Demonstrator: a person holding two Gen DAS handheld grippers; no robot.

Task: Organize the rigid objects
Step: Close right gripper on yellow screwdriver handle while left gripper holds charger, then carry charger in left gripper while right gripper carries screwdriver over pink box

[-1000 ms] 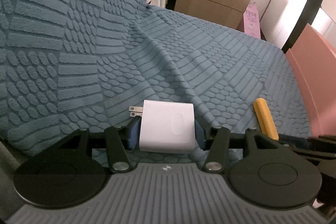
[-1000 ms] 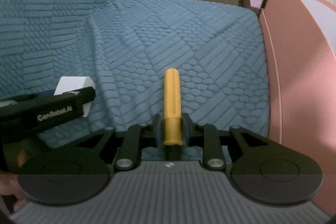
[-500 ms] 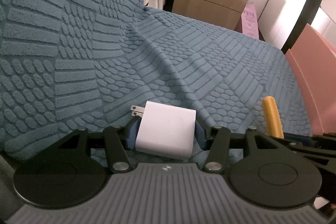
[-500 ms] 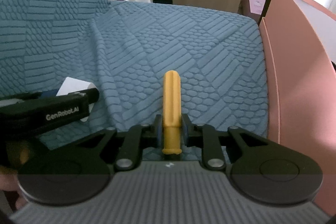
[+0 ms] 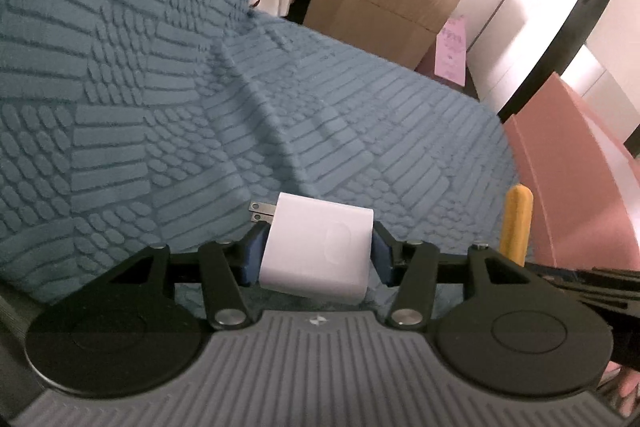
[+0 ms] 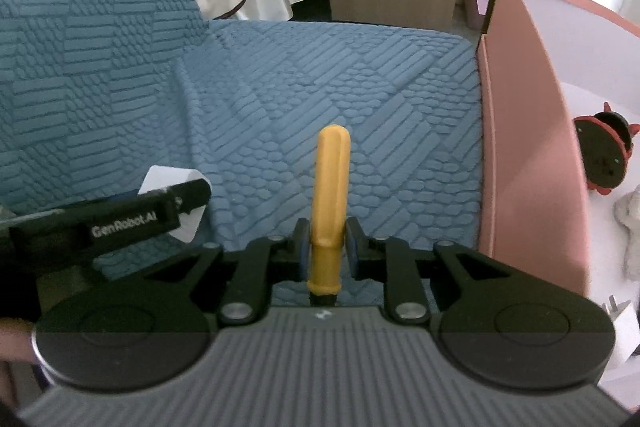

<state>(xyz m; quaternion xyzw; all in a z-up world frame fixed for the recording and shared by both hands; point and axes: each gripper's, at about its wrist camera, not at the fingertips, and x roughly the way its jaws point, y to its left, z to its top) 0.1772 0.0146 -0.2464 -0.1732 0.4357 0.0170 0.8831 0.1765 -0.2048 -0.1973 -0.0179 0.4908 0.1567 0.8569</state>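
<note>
Left gripper clamped on a white charger, blue pads pressing its two sides. Held clear above the blue textured sofa cover, tilted a little. Two metal prongs sticking out to the left of the gripper, so long axis running across the jaws, side to side. Ahead of this gripper, open seat fabric all the way to the far seat edge; upright backrest rising close on the left; pink box wall bounding the right.

Right gripper gripping a yellow handle, most likely a screwdriver's, near its flared collar. Long axis straight ahead along the fingers, rounded end pointing away from the gripper, dark shank end back toward the palm and mostly hidden. Handle lifted off the cover, bare seat beneath and beyond it. To the right, just beside the gripper, the pink storage box, its rim higher than the seat; inside, a dark round red-trimmed toy and a second white plug near the lower corner. To the left, the other gripper's black finger close by, charger partly behind it.
</note>
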